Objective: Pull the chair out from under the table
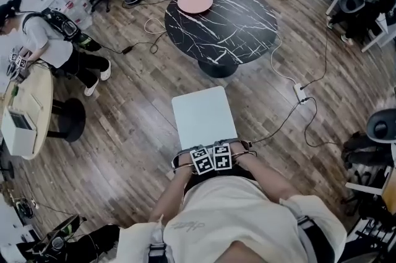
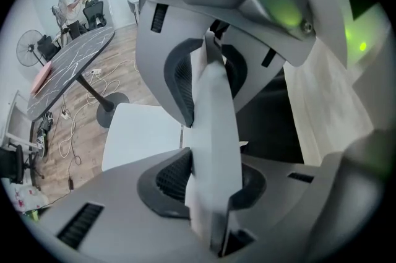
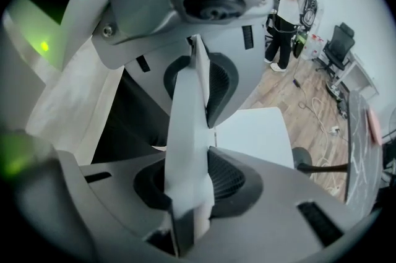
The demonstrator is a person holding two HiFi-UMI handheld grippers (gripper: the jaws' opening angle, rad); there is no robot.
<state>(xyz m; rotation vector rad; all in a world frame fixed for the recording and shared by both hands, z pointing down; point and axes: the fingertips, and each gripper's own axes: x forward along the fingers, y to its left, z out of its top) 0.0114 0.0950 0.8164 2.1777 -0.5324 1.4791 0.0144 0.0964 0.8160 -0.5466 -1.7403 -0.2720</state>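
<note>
Mid-pull, pinching chair (image 1: 203, 118) back in left gripper (image 2: 209, 132) and right gripper (image 3: 193, 135), jaws half-shut, table (image 1: 238, 26) well ahead; next: drag straight back, gripping firmly.

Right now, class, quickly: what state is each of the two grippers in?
Left gripper: closed, clamping the white chair backrest.
Right gripper: closed, clamping the same chair backrest.
</note>
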